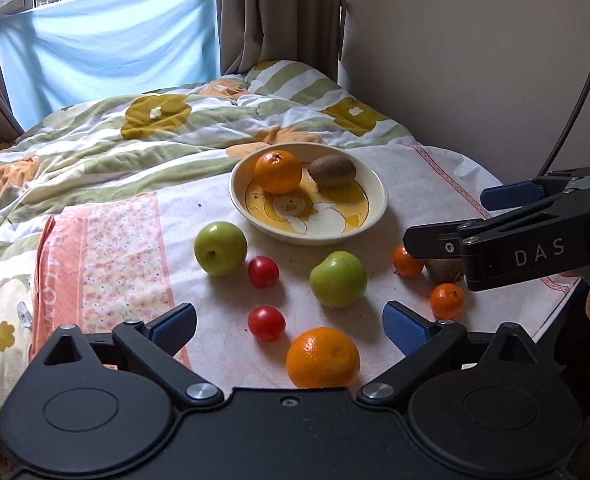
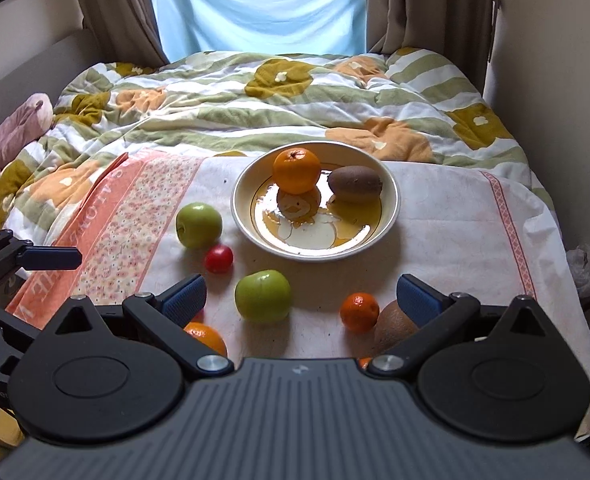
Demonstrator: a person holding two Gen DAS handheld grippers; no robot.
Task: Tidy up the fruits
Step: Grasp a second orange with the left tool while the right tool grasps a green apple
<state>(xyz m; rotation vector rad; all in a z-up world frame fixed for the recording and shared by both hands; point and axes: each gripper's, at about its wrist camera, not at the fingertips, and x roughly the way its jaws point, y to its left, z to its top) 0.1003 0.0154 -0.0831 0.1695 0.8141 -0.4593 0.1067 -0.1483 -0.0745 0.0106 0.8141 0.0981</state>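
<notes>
Left gripper: jaws apart, above near-edge orange.
Right gripper: apart, empty.
Right view only: pink bundle, perhaps clothing.

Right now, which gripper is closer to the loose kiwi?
Right. The right gripper has the loose kiwi just under its right finger; the left gripper sits further left, by the big orange.

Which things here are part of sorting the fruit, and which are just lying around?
Job: cream ceramic bowl holding a large orange and brown kiwi; two green apples, red tomatoes, small mandarins, loose orange.

Lying about: flowered quilt, pink soft toy.
</notes>
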